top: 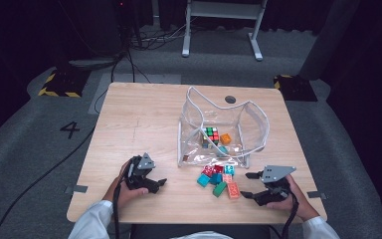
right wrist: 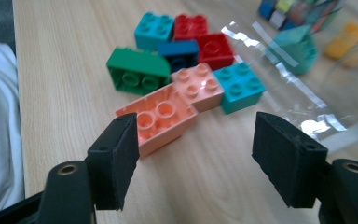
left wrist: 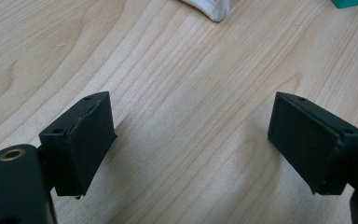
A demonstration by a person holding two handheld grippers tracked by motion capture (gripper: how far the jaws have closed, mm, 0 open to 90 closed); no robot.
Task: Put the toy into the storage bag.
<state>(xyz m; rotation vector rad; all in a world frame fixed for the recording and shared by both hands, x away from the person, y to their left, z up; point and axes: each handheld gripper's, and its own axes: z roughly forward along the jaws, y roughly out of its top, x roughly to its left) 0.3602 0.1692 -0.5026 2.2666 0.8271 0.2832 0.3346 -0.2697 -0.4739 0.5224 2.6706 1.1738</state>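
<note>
the right gripper (top: 249,184) rests low on the wooden table (top: 139,119), jaws spread wide and holding nothing, with the salmon brick (right wrist: 158,119) lying just ahead of its left jaw. that brick touches a paler pink brick (right wrist: 197,86), which sits against a teal brick (right wrist: 239,87); a green brick (right wrist: 136,70) lies just beyond the salmon brick, with a dark blue brick (right wrist: 181,51), two red bricks (right wrist: 214,49) and another teal one (right wrist: 154,29) further past it. the clear bag (top: 224,129) stands just behind this cluster, holding a puzzle cube (top: 212,134) and an orange brick (top: 225,139). the left gripper (top: 160,184) sits well to the left of the cluster, jaws also released over bare wood.
</note>
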